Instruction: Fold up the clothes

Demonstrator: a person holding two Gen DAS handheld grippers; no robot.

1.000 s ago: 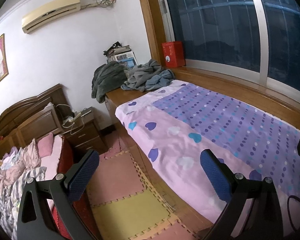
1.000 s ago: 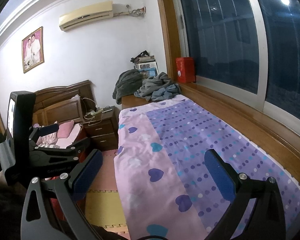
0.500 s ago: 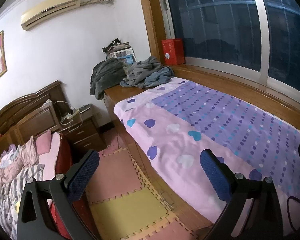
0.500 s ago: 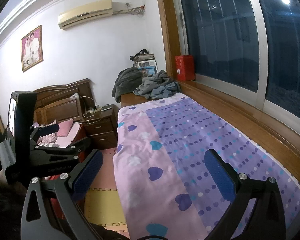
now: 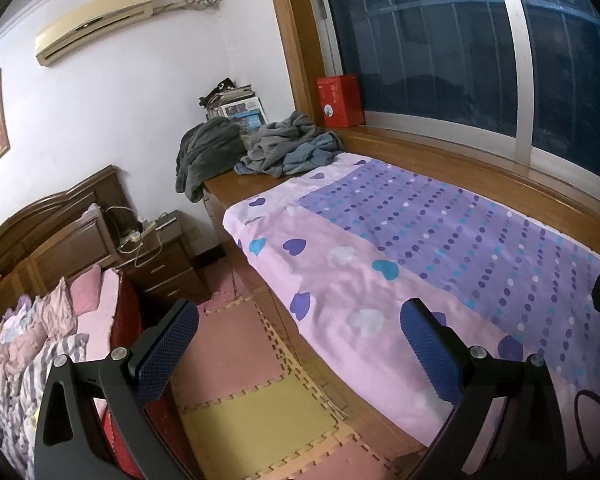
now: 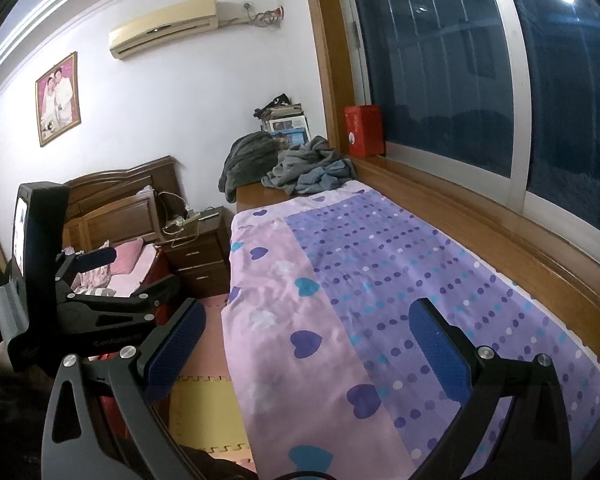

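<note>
Two grippers, left gripper [image 5: 298, 344] and right gripper [image 6: 306, 338], gape empty; two garments [image 5: 292, 152] [image 5: 208, 156] heaped.

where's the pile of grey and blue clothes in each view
Left wrist: the pile of clothes lies upper centre, on the wooden ledge at the far end of the purple sheet.
Right wrist: the pile lies just above centre, at that same far end.
Shared landmark: the red box on the windowsill, right of it.

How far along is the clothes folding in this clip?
Nothing folded yet. The clothes lie crumpled at the far end of the ledge, the purple sheet bare. Left tool and right tool are open and empty. All picking and folding remains.
</note>
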